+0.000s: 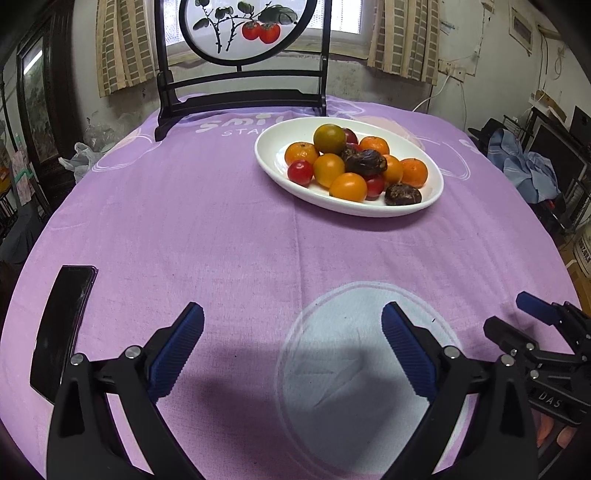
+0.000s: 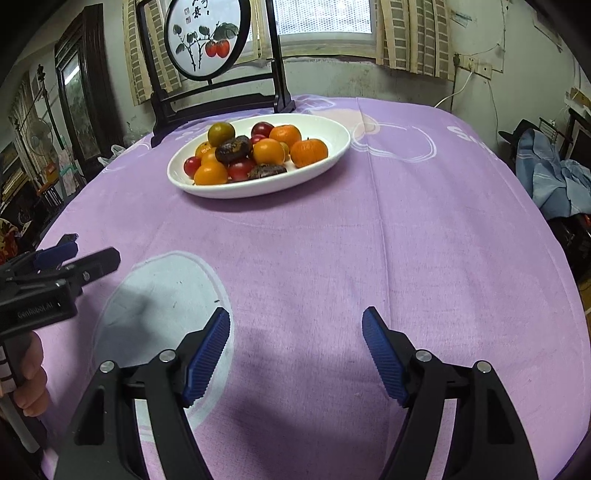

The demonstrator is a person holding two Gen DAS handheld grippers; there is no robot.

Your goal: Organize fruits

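**Both grippers hung open over the cloth, fruit piled on the dish**

Going left to right, your left wrist camera alone caught the flat black rectangular phone lying on the lilac cotton tablecloth near its left edge. That view also showed your left gripper with its blue ribbed pads spread wide, nothing between them, poised above a pale round patch printed on the cloth. Beyond it, towards the far right of the table, the white oval ceramic dish held the fruit: round orange tangerines, small red plum-like fruits, one greenish-yellow citrus on top and dark brown wrinkled pieces. Behind the dish stood a black wooden stand with a round painted panel of red fruit on a branch. At the right edge you saw part of your right gripper from the side.

Your right wrist camera alone showed your left hand wrapped round the left gripper's handle at the left edge. The phone did not appear there. The dish sat up and left of centre, well apart from both tools. Your right gripper had its pads parted, a little narrower than the left's, empty, and I could not tell whether it touched the cloth.
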